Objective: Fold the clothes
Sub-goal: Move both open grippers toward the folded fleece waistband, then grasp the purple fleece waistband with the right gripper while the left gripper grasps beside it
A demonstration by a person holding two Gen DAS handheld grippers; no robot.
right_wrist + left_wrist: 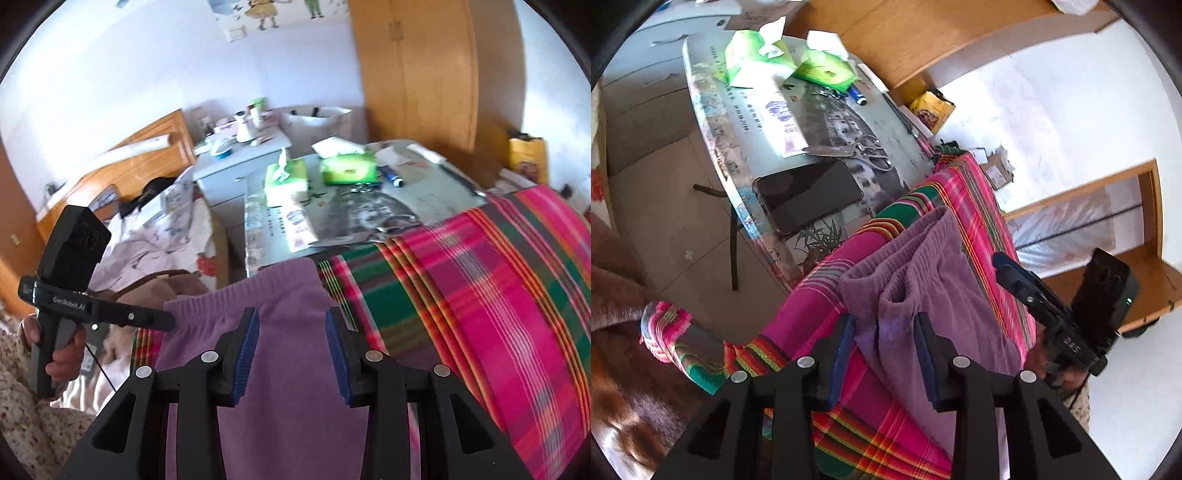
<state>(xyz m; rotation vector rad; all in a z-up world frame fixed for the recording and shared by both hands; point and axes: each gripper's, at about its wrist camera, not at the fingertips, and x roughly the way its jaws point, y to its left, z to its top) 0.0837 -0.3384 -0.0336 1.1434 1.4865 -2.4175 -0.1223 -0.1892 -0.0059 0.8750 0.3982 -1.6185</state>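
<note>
**Kid:** How many grippers do I have?

**Me:** Two. My left gripper (884,343) is in my left hand (64,350). My right gripper (291,347) is in my other hand. Each one has two blue pads.

**Kid:** Are they holding anything?

**Me:** No. On both of them the pads stand apart, about half way open. The purple pants (923,280) lie between the pads and under them, but the pads do not squeeze the cloth. I see no pinch in it.

**Kid:** Where are the pants?

**Me:** They lie on top of the pink striped cloth (964,206). The stretchy waist end points to the table (827,122). There is one pair of pants and one big striped cloth.

**Kid:** What is on the table?

**Me:** I count two green tissue packs (286,177). One has a white tissue sticking up out of its top. The other one (349,168) is a soft pack, and I cannot tell what is inside. There is one black phone (809,195), lying flat near the table edge. There is one pair of scissors (871,153) just past the phone. There is one small blue thing (857,95) by the soft pack, and a bunch of keys (827,92) right beside it.

**Kid:** Any other boxes?

**Me:** One yellow bag (932,109) stands on the floor by the wooden wardrobe (417,74). I cannot see what is in it.
</note>
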